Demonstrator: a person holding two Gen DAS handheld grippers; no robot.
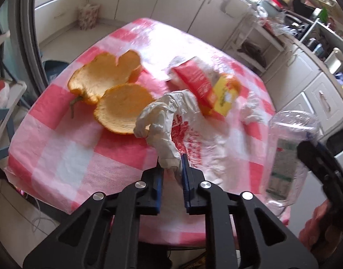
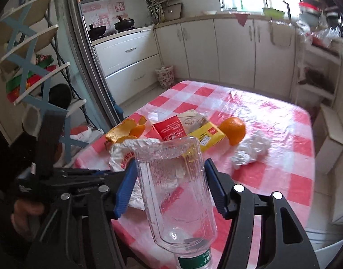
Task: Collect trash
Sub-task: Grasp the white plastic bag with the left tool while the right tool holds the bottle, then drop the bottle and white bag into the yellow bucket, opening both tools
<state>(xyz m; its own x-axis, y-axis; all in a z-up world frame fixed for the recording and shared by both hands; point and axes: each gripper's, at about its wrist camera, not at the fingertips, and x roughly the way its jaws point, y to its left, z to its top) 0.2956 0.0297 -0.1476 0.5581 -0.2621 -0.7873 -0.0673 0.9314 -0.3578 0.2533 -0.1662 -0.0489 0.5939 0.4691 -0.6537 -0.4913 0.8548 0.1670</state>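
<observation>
My left gripper (image 1: 171, 163) is shut on the twisted handle of a white plastic bag (image 1: 193, 130) with red print, which lies on the checked table (image 1: 66, 161). My right gripper (image 2: 171, 168) is shut on a clear, empty plastic bottle (image 2: 178, 190), held above the table's near edge with its base pointing away. The same bottle (image 1: 287, 152) shows at the right of the left wrist view. Orange peels (image 1: 108, 76) lie behind the bag. A red carton (image 2: 169, 130) and a yellow box (image 2: 207, 134) rest by the bag, and a whole orange (image 2: 234, 130) and a crumpled white wrapper (image 2: 252, 150) lie to their right.
Kitchen cabinets (image 2: 234, 49) line the far wall, and a small floral bin (image 2: 165, 76) stands on the floor below them. A folding shelf rack (image 2: 37, 67) stands to the left of the table. A person's hand (image 1: 314, 228) grips the right tool.
</observation>
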